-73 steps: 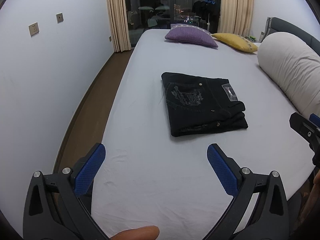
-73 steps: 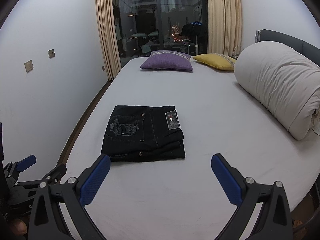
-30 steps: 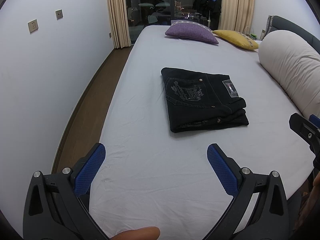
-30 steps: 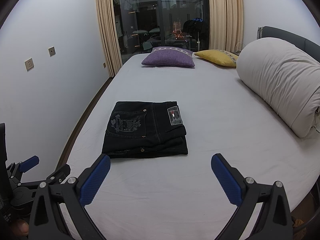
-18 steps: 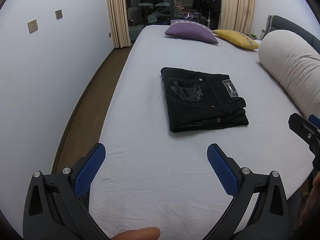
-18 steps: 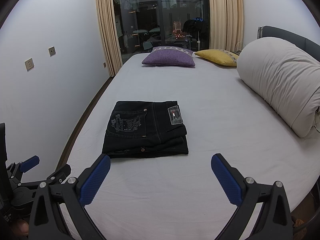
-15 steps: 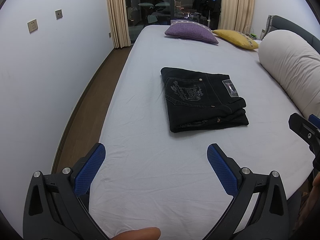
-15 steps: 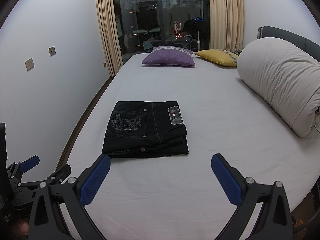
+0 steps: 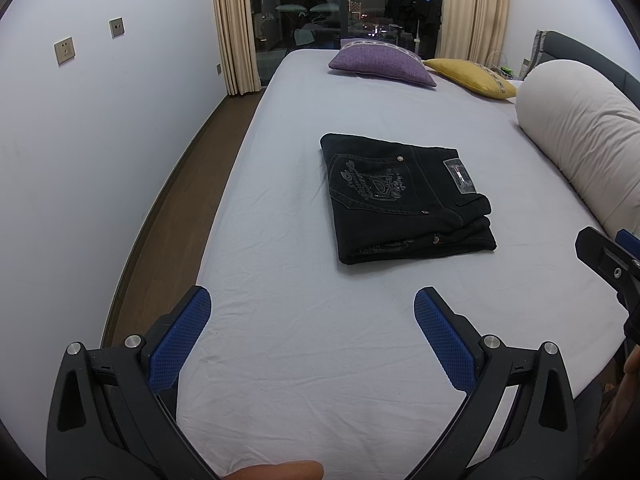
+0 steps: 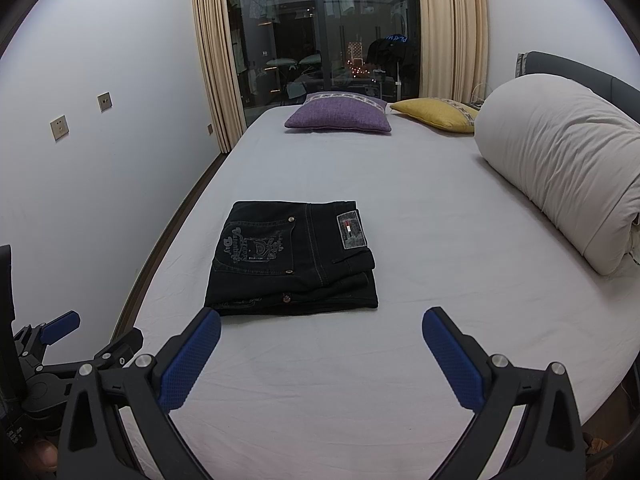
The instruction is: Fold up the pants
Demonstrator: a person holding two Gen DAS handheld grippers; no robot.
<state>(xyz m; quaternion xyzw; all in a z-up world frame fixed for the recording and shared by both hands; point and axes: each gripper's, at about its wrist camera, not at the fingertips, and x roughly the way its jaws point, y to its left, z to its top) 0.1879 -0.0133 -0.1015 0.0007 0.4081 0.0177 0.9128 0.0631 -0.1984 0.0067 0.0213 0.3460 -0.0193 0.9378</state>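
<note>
— At twelve o'clock from us the black pants lie folded, a flat stack on the grey bed sheet.

— Our left gripper and right gripper hang over the near edge, jaws wide apart, empty.

— Purple cushion and yellow cushion beyond; rolled duvet at two o'clock, its end cut off.

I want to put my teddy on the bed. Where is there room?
Bare sheet lies between the pants and the rolled duvet, and between the pants and the purple pillow. The strip nearest the hand-held grippers is free too. The far end, where the yellow pillow lies, is crowded.
</note>
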